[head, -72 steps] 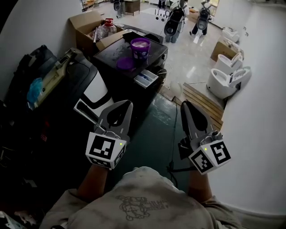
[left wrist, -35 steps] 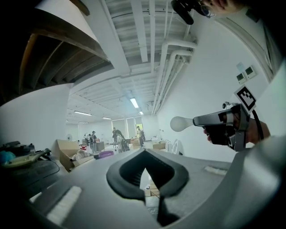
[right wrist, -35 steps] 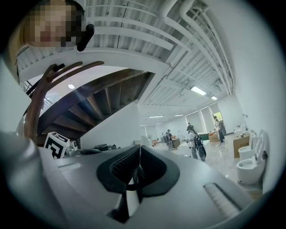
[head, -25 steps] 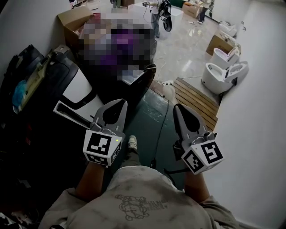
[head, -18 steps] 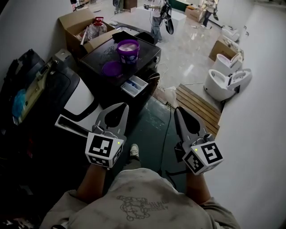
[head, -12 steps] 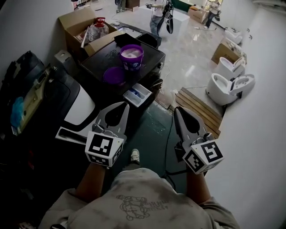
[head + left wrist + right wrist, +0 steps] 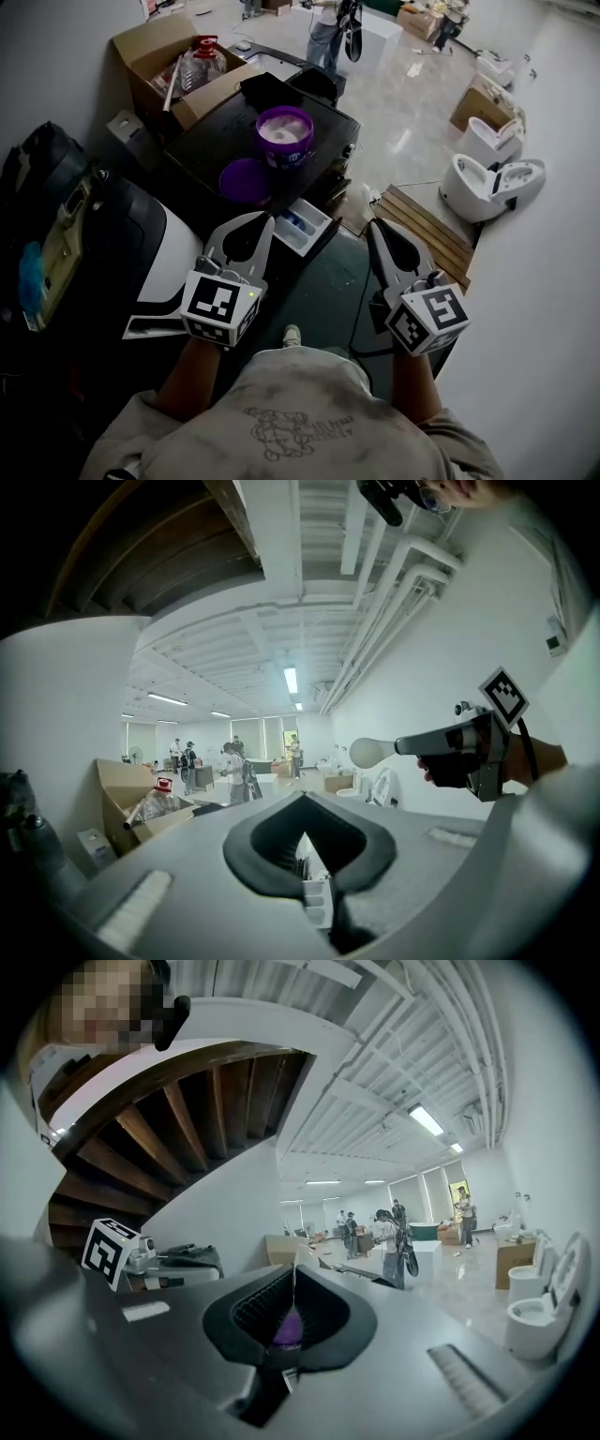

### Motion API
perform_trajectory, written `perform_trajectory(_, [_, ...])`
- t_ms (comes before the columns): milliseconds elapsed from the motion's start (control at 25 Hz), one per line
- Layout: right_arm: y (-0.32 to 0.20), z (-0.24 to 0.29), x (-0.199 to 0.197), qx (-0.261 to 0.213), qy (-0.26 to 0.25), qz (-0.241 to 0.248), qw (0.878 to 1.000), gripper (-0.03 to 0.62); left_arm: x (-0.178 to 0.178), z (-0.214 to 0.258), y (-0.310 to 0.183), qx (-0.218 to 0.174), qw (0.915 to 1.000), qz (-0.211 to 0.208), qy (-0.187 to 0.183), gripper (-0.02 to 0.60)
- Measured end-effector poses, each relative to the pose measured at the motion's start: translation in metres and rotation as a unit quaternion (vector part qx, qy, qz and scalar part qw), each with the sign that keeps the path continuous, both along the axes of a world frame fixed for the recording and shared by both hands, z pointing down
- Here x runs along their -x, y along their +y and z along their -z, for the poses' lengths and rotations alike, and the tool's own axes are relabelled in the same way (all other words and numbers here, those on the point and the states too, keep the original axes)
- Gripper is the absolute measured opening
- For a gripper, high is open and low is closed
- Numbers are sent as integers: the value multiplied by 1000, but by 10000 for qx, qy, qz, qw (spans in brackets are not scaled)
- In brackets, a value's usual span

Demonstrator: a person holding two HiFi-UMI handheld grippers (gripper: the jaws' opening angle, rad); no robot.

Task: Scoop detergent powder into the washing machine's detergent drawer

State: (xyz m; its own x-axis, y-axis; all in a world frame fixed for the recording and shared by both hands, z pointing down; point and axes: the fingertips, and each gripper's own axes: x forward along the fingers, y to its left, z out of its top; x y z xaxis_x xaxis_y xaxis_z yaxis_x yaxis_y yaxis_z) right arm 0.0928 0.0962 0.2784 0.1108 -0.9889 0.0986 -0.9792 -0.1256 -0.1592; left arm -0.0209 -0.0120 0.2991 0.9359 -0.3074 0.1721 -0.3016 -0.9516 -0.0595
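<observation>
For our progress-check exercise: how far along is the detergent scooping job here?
Done: the purple tub stands open on the washing machine, its lid beside it, and the detergent drawer is pulled out. In hand: nothing; the left hand-held gripper and right hand-held gripper are shut, empty, short of the machine. Left: all scooping and pouring.

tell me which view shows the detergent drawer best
Head view: the drawer is pulled out, seen from above, compartments visible. Left gripper view shows only a white sliver, probably it. Right gripper view shows none clearly.
</observation>
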Motion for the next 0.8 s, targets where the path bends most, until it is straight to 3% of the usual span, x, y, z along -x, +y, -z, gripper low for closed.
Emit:
perform_trajectory(480, [-48,-6,-35,135,-20,-9,9999,35,-31,-5,-46,96,10000,26,-5,2])
perform_trajectory(800, [-90,-17,-76,286,-90,270,9992,35,-62,-9,-82,99,9993,358,8,2])
